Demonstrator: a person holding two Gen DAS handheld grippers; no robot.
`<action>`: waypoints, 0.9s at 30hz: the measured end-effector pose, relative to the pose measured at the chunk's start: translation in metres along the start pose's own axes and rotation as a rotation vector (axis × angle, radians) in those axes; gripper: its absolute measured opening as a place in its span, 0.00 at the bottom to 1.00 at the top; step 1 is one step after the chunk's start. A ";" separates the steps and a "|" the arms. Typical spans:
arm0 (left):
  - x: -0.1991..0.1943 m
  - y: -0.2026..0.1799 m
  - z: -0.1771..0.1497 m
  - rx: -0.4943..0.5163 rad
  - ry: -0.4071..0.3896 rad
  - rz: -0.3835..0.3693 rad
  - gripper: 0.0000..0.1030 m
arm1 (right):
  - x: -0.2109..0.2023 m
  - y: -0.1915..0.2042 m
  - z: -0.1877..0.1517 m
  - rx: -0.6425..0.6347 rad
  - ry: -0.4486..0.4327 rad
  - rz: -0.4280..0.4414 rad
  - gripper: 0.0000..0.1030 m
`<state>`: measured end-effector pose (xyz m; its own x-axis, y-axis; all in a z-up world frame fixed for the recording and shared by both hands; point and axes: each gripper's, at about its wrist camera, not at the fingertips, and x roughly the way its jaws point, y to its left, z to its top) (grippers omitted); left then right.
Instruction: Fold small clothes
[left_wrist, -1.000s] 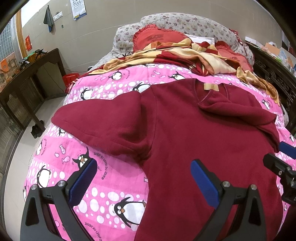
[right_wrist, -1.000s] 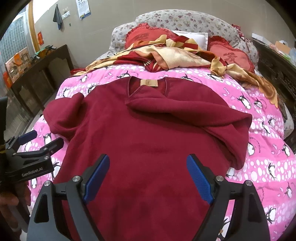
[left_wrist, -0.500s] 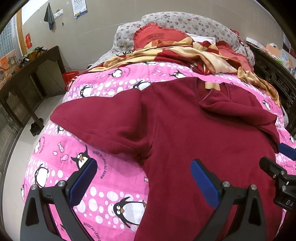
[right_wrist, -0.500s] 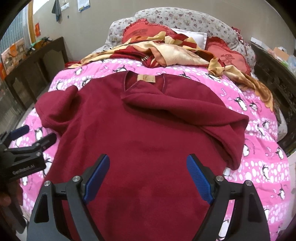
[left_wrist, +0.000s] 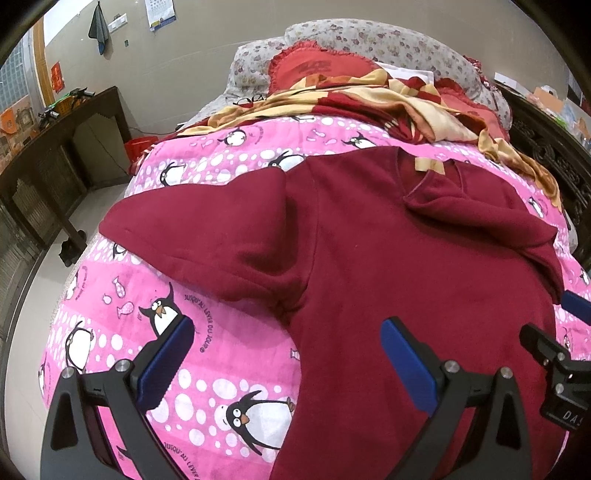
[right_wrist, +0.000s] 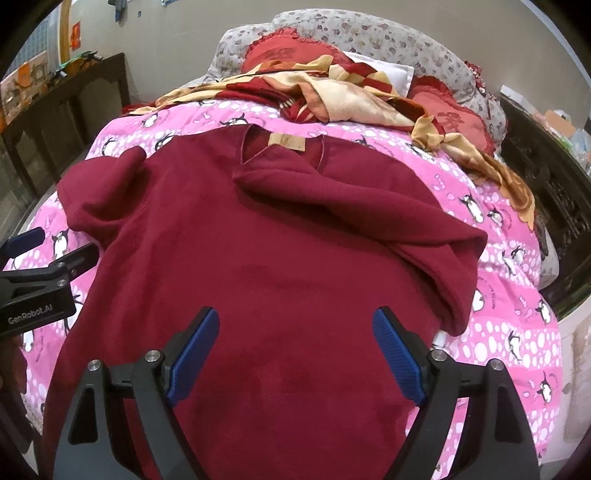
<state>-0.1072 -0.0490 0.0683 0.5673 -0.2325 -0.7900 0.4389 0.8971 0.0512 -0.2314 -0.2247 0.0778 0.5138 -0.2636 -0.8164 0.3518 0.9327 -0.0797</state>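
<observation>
Top: dark-red fleece V-neck sweater (right_wrist: 280, 251), flat on pink penguin-print quilt (left_wrist: 221, 354), right sleeve folded across chest.
Writing: quilt reads "JUSQU'AU LEVER DU JOUR".
Claws: left gripper (left_wrist: 284, 354), right gripper (right_wrist: 295, 343), both wide apart, empty.

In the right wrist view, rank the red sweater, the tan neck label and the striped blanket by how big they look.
1. red sweater
2. striped blanket, though it lies farther from the camera, so it may look smaller than it is
3. tan neck label

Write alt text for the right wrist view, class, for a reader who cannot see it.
A dark red sweater lies flat on a pink penguin-print quilt, one sleeve folded across its chest. The open right hand-held gripper hovers over its lower half, and the left hand-held gripper shows at the left edge.
</observation>
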 end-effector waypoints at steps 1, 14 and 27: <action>0.000 0.001 0.000 -0.002 0.000 0.000 1.00 | 0.001 0.000 0.000 0.000 0.001 0.000 0.89; 0.005 0.010 0.003 -0.021 0.003 0.005 1.00 | 0.010 0.005 0.000 -0.013 0.017 0.003 0.89; 0.024 0.125 0.028 -0.249 0.008 0.084 1.00 | 0.024 0.021 0.014 -0.021 0.018 0.048 0.89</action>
<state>-0.0189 0.0471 0.0731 0.5889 -0.1509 -0.7940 0.2048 0.9782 -0.0341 -0.2001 -0.2146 0.0646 0.5153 -0.2137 -0.8299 0.3105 0.9492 -0.0515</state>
